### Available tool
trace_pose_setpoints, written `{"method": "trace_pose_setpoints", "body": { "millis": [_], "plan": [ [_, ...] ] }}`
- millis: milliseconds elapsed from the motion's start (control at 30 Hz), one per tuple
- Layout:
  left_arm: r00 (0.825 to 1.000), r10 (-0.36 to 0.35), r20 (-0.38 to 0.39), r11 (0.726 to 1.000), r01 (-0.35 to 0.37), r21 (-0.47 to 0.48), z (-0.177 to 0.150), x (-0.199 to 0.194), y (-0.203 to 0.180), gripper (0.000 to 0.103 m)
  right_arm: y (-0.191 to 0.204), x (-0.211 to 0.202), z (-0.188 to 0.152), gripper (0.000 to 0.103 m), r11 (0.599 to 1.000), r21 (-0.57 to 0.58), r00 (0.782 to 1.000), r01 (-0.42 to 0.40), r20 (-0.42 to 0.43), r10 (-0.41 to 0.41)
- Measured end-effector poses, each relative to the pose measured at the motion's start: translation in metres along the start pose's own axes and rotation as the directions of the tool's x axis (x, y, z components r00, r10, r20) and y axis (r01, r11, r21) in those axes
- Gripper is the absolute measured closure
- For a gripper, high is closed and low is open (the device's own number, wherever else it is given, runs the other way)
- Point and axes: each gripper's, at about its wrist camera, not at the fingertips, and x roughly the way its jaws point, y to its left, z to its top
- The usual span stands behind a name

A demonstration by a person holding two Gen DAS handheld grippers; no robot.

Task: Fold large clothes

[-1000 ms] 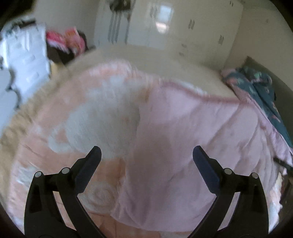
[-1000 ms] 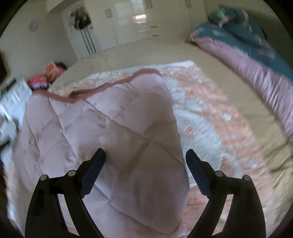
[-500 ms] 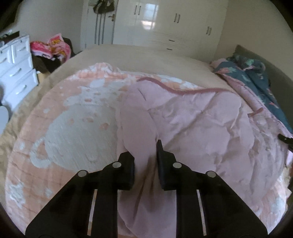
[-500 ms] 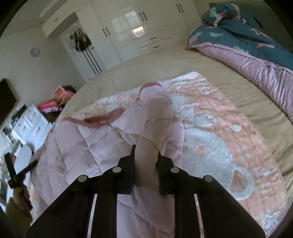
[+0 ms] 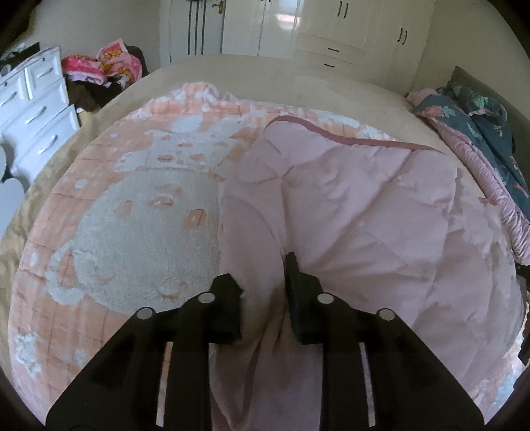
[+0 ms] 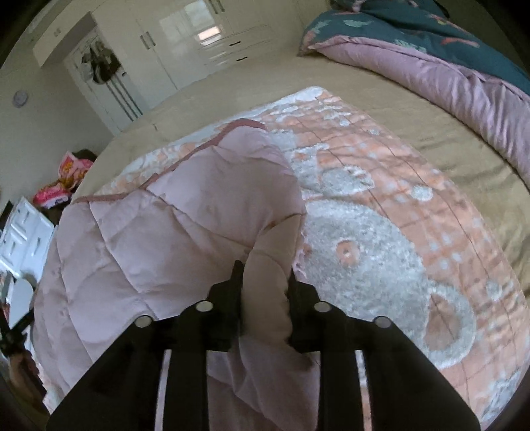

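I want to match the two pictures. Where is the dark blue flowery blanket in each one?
Left wrist view: the dark blue flowery blanket lies at the right edge, upper half.
Right wrist view: the same blanket runs along the top right corner.
Shared landmark: the white wardrobe behind the bed.

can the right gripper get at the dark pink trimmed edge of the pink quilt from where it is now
Probably not yet. The right gripper has a fold of the pink quilt between its opening jaws; the trimmed edge lies farther off, unobstructed, so it must release first.
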Motion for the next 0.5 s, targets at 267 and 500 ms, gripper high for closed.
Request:
{"method": "trace_pose_setpoints", "body": {
  "millis": [267, 500],
  "plan": [
    [0.999, 0.035, 0.013, 0.998, -0.035, -0.056, -0.015, -0.033, 0.017, 0.035, -0.016, -0.052, -0.020, 0.018, 0.997, 0.079, 0.998, 0.001, 0.068, -0.007],
    [0.999, 0.048, 0.014, 0.997, -0.047, -0.066, -0.032, -0.061, 0.015, 0.010, -0.010, -0.092, -0.050, 0.006, 0.995, 0.081, 0.993, -0.063, 0.103, 0.055]
  ]
}}
